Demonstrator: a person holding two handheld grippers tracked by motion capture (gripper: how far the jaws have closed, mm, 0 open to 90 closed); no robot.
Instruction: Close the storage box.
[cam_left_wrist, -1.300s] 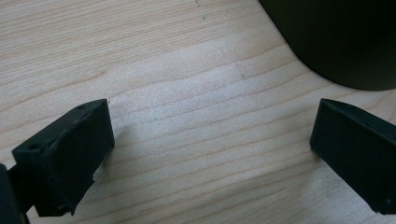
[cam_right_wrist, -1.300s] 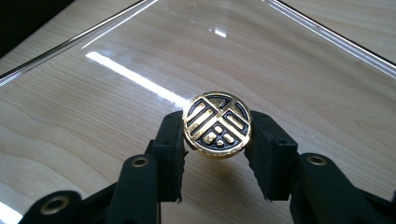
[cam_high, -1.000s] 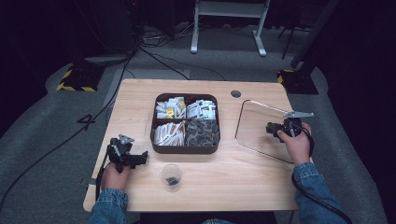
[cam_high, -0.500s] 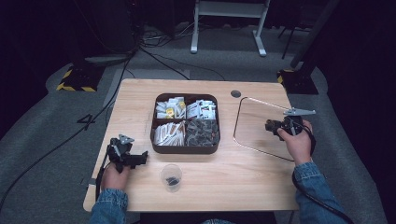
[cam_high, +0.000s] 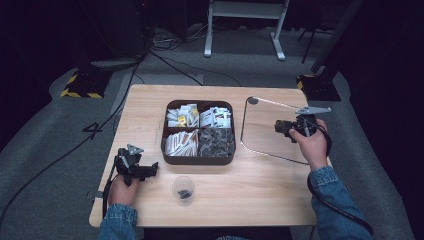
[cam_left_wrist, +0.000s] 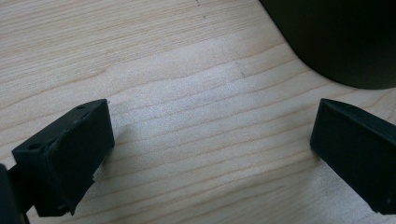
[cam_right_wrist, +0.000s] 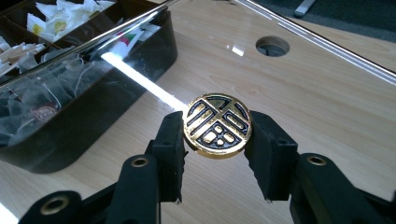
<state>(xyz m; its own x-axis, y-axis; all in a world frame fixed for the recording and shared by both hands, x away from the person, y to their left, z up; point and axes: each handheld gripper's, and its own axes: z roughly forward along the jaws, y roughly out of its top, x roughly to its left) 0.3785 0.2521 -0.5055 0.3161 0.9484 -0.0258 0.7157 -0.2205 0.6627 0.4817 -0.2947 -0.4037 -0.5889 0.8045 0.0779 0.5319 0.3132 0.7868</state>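
Note:
A clear glass lid (cam_high: 265, 130) with a thin metal rim stands tilted off the table at the right. My right gripper (cam_right_wrist: 217, 140) is shut on its round gold-and-black knob (cam_right_wrist: 217, 125), with one pad on each side. From above, the right gripper (cam_high: 282, 127) points left toward the dark four-part box (cam_high: 198, 161) of tea bags and sachets. My left gripper (cam_high: 150, 170) rests low at the table's front left. It is open, with bare wood between its fingers (cam_left_wrist: 70, 149) and the box's corner (cam_left_wrist: 336, 37) just ahead.
A small clear cup (cam_high: 183, 187) with something dark in it stands in front of the box. A round cable hole (cam_right_wrist: 272, 45) sits in the tabletop behind the lid. Bare wood lies between the box and the lid.
My right hand has risen a little with the lid, whose far edge now stands higher off the table. The left hand has not moved.

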